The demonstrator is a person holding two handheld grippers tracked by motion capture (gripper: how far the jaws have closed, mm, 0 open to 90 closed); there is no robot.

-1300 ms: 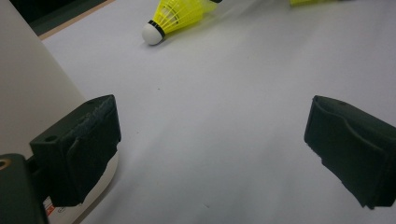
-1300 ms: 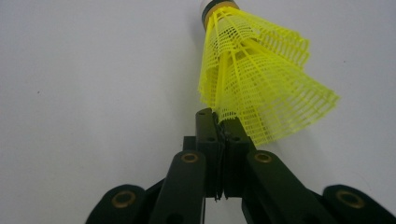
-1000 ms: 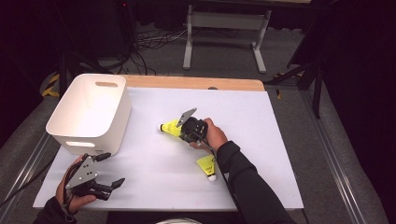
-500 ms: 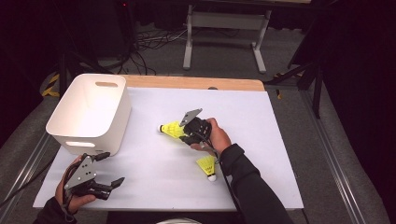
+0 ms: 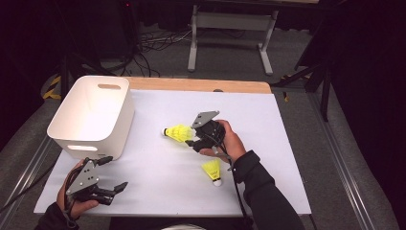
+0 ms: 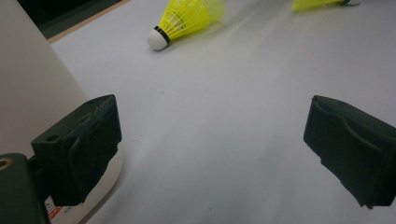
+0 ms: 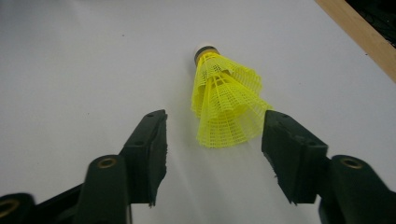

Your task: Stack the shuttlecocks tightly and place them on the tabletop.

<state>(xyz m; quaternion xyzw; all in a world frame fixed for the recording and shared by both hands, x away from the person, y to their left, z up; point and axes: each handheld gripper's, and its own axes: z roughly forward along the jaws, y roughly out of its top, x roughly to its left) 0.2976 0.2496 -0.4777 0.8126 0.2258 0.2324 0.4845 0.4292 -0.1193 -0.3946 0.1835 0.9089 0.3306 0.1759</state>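
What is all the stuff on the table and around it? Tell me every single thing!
shuttlecock by the right gripper: 1, yellow, mid-table, lying on its side.
shuttlecock near the front: 1, yellow, by the right forearm.
bin: 1, white, left side of table.
table: 1, white top with wooden far edge.
metal stand: 1, grey, on floor behind.
left gripper: 1, black, open, front left.
right gripper: 1, black, jaws just opening, shuttlecock skirt between them.
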